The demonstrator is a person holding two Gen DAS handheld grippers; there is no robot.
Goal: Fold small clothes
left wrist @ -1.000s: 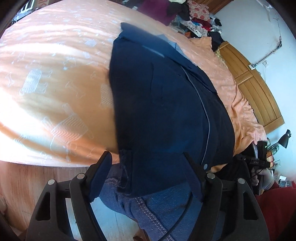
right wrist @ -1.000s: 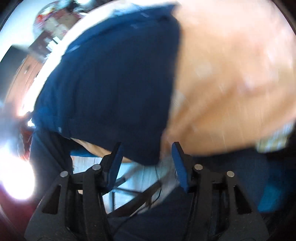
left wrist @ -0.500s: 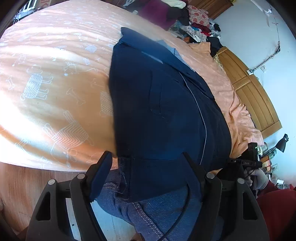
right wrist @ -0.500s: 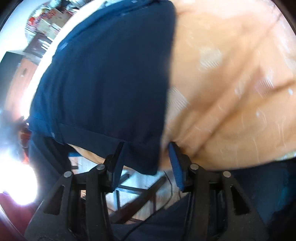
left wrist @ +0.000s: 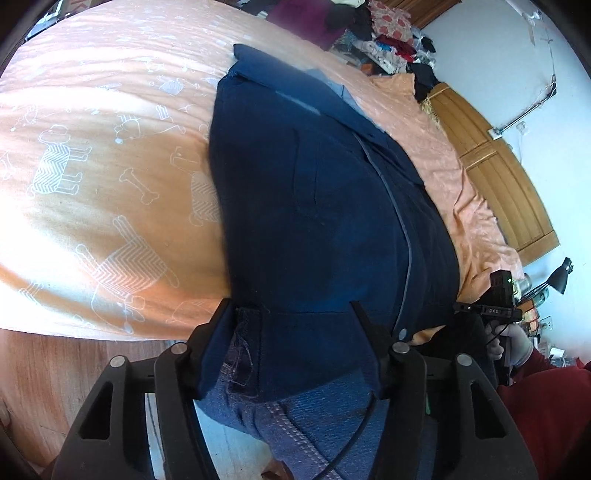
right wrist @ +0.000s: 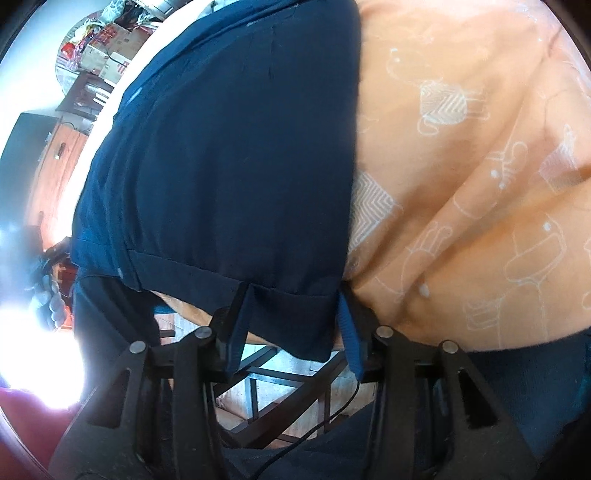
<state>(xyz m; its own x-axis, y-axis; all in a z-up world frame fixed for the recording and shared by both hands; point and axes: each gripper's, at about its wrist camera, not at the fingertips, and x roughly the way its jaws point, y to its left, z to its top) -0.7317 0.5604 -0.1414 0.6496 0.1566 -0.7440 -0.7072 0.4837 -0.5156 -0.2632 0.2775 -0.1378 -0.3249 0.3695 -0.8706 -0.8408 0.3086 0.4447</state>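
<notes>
Straddling the near hem, both tools sit at the bed's edge with their jaws spread wide and cloth lying in the gap, so neither has closed on anything yet. In the left wrist view the left tool [left wrist: 291,332] frames the hem corner of the navy shirt [left wrist: 317,206], where a frayed inner seam hangs over the person's jeans [left wrist: 295,413]; the corner dangles past the mattress, which is probably why the tool comes at it from below and outside, since a free-hanging edge is easier to pinch than cloth pressed flat. The right wrist view shows the right tool [right wrist: 291,325] set the same way round the opposite hem corner of the navy shirt [right wrist: 229,155], its blue fingers [right wrist: 349,332] either side of the hanging fold, with open floor and a dark metal frame [right wrist: 266,380] visible beneath. Matching grips on the two bottom corners would suit lifting the hem and carrying it up toward the collar for a lengthwise fold.

Further out, the shirt lies spread along the orange bedsheet [left wrist: 92,177], button placket running up its length and collar [left wrist: 280,77] at the far end, fairly flat and already narrowed at the sides as far as I can judge. Beyond it a heap of other clothes [left wrist: 373,33] waits by the wooden wardrobe [left wrist: 509,192], kept well apart from the working area.
</notes>
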